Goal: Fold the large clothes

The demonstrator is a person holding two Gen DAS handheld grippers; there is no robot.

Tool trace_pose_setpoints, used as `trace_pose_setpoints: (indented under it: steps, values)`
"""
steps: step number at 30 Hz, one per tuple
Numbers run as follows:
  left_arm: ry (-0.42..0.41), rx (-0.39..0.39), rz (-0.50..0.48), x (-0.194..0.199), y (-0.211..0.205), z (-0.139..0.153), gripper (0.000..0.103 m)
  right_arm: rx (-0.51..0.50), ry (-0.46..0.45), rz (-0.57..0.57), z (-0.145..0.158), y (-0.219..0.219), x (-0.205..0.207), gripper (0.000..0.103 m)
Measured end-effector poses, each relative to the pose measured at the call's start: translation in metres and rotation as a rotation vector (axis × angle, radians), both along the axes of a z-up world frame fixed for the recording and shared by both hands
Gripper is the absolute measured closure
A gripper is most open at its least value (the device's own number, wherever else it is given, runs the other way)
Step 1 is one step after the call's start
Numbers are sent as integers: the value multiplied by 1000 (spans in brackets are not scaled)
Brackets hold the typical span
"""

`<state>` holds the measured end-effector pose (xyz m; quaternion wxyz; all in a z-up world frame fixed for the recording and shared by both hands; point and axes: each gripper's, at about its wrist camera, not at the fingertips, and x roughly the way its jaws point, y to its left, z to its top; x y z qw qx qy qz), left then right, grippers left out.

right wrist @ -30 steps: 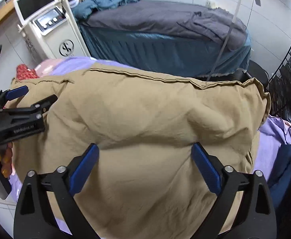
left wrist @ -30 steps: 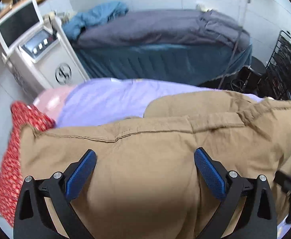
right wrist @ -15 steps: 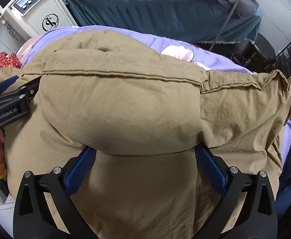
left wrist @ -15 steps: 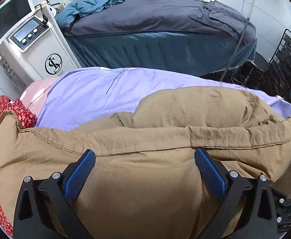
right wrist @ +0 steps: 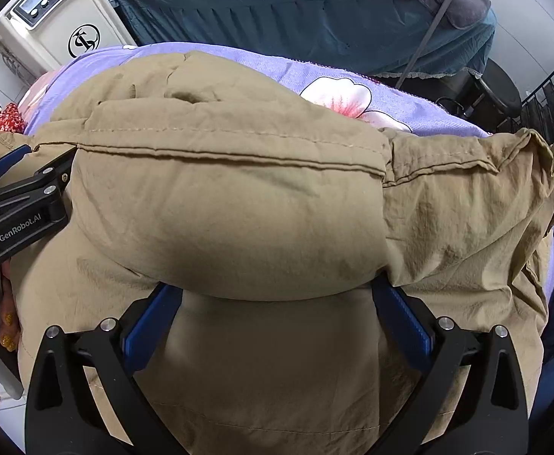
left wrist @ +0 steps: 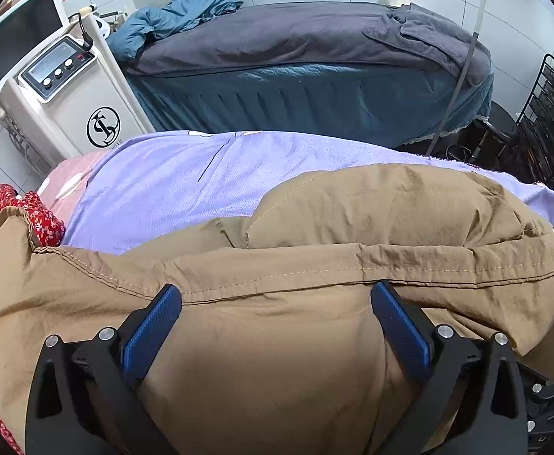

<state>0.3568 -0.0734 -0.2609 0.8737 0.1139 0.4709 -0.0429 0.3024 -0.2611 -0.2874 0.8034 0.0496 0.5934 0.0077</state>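
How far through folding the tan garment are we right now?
Partly done. The tan garment already has one puffy section doubled over, its stitched seam lying across the top, on the purple sheet. In hand: both the left gripper and right gripper sit open against the fabric, gripping nothing. Left: the right end is bunched and wrinkled, so flattening and probably another fold remain.

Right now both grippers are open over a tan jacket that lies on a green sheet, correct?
Not quite: the sheet is purple, not green, as the left wrist view shows. The rest holds: the left gripper and right gripper are both open over the tan jacket.
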Motion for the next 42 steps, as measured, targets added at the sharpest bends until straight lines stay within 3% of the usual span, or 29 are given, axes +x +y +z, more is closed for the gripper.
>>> trace_pose_setpoints:
  steps: [7,13,17,20,25,33,42]
  values:
    - [-24,27,2,-7,-3,4,5,-14,-18,-2,-1,5,-6,4]
    - [-55,24,16,-28,2,37,6,-5,-106,21,9,6,-25,4]
    - [-88,-25,-3,-63,16,68,6,-1,-167,18,32,1,-45,5]
    - [-93,-59,-28,-92,30,79,6,-17,-262,-7,57,-7,-73,5]
    - [-30,-92,-10,-147,65,71,6,-1,-317,-39,72,-25,-118,5]
    - [87,-132,129,-206,114,41,6,21,-258,-106,48,-87,-170,5]
    - [99,-166,197,-209,137,45,6,170,-162,-126,20,-153,-148,5]
